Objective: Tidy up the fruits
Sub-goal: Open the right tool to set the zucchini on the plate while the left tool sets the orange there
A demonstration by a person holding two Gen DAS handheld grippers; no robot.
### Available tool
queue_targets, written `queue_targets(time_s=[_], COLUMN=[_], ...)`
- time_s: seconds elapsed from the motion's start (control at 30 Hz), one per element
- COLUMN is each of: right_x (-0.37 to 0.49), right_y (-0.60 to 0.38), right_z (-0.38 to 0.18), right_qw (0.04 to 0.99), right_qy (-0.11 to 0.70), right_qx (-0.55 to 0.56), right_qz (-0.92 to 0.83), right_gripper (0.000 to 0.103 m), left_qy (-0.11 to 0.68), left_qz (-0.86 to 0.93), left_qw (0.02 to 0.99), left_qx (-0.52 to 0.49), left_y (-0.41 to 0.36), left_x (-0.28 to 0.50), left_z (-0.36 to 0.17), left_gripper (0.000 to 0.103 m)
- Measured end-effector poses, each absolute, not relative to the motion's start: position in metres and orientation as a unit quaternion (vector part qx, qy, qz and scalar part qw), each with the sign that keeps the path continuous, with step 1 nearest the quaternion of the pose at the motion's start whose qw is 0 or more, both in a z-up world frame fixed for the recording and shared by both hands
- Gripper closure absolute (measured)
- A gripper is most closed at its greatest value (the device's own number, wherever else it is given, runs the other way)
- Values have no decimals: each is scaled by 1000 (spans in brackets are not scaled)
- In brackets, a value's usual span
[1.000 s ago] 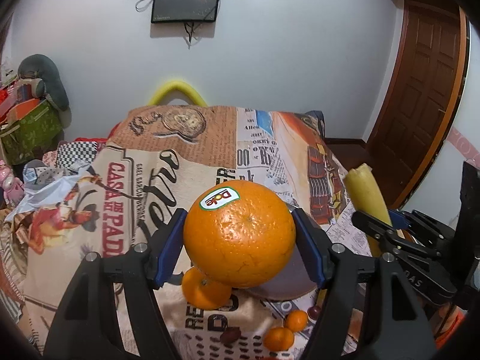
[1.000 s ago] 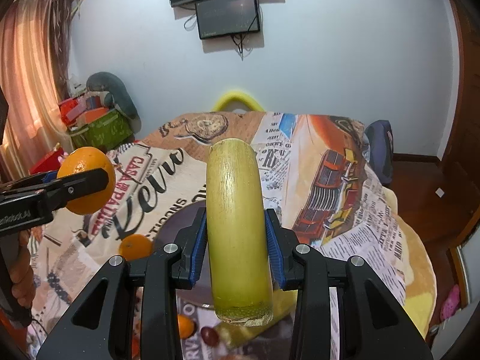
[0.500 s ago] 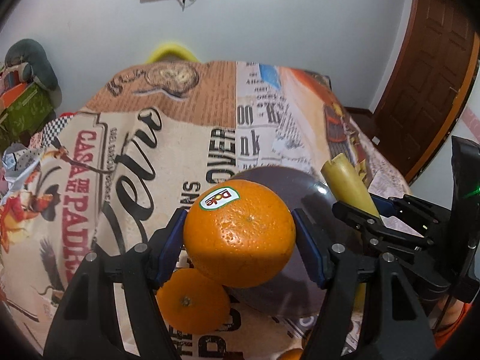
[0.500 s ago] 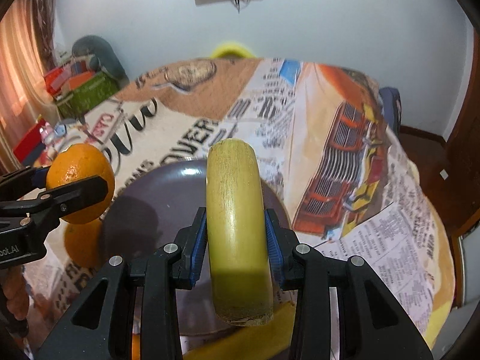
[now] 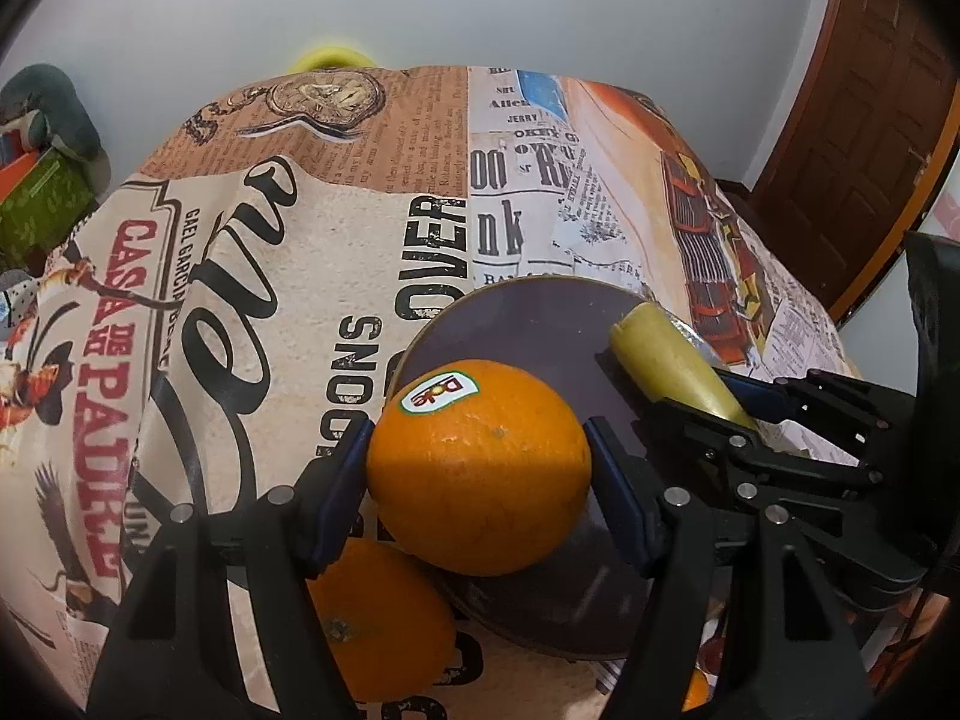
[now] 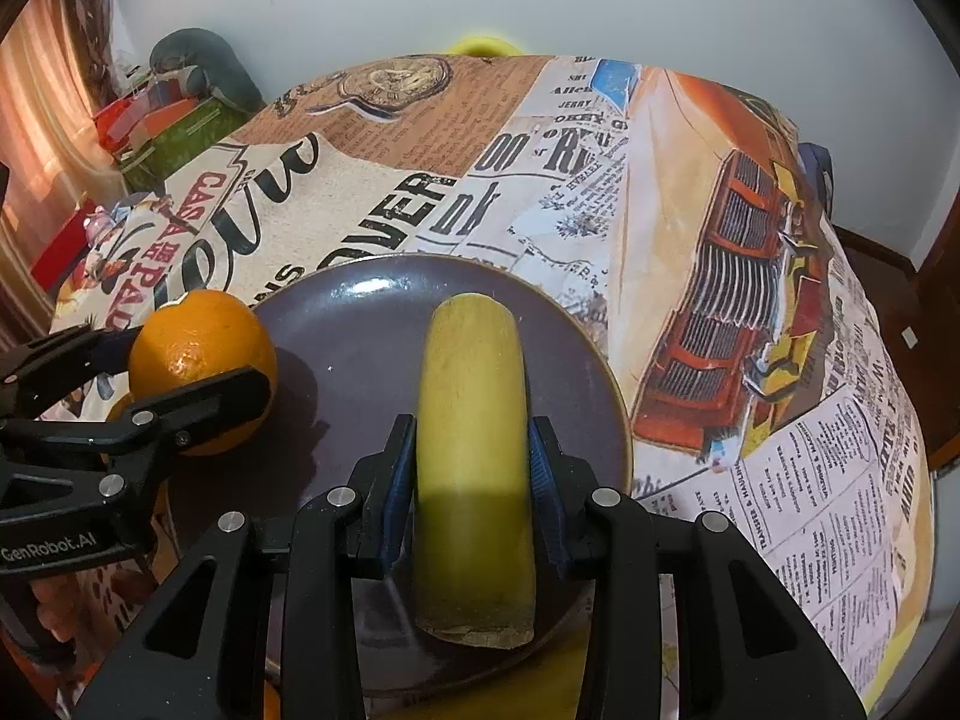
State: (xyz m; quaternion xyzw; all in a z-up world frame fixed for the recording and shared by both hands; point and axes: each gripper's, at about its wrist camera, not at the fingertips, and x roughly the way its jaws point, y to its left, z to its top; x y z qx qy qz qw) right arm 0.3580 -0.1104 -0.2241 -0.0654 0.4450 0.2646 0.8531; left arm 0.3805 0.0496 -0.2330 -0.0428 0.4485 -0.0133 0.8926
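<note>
Left gripper (image 5: 479, 468): jaws clamp the stickered orange (image 5: 479, 474) by its sides, over the left rim of the dark plate (image 6: 360, 324), likely for set-down. Right gripper (image 6: 472, 480): jaws grip the yellow stalk piece (image 6: 474, 468) above the plate, long axis near-to-far, cut end nearest. A second orange (image 5: 378, 624) lies on the worktop (image 5: 300, 276).

Bright, even indoor light; both views sharp. Glare spot on plate (image 6: 366, 287), soft shadows under fruit. Fisheye bends edges, dark vignette in corners.
</note>
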Motion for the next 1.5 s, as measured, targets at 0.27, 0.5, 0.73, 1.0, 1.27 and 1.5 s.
queue_targets(time_s=[0.27, 0.5, 0.73, 1.0, 1.27, 1.5], right_x=[356, 330, 292, 258, 260, 270], right_y=[-112, -126, -145, -155, -154, -148], right_z=[-222, -197, -169, -172, -208, -227], right_qw=[850, 865, 883, 882, 865, 860], right_qy=[451, 428, 396, 400, 443, 461], right_qx=[-60, -46, -43, -59, -37, -31], right_qz=[267, 258, 248, 243, 232, 218], right_gripper=[67, 64, 53, 48, 47, 38], left_qy=[439, 424, 398, 396, 416, 423], left_qz=[-10, -8, 0, 6, 13, 19], left_qw=[897, 901, 915, 916, 908, 905], left_qx=[-50, -85, -63, -56, -47, -39], left_y=[50, 65, 63, 59, 55, 56], left_x=[372, 343, 305, 270, 255, 257], left_z=[-227, -209, -180, -170, -186, -199], left_gripper=[23, 21, 21, 19, 18, 18])
